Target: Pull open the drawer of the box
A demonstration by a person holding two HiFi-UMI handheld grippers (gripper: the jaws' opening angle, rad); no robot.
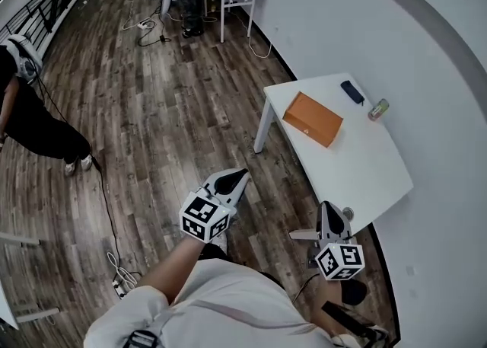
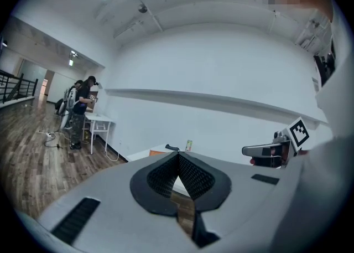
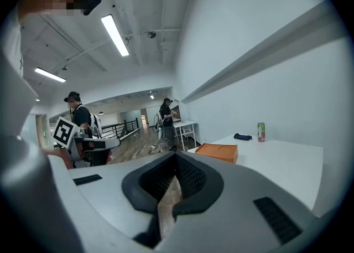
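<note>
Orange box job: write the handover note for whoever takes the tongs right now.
Left tongs: shut, empty, in the air short of the table.
Right tongs: shut, empty, by the table's near end.
Orange box: on the white table, toward its far end, untouched; no drawer pulled out.
Done: nothing yet.
Left: reach the box, grip its drawer, pull it open.

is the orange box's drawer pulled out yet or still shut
Shut: the orange box lies on the white table as one closed block, with nothing slid out of it.
</note>
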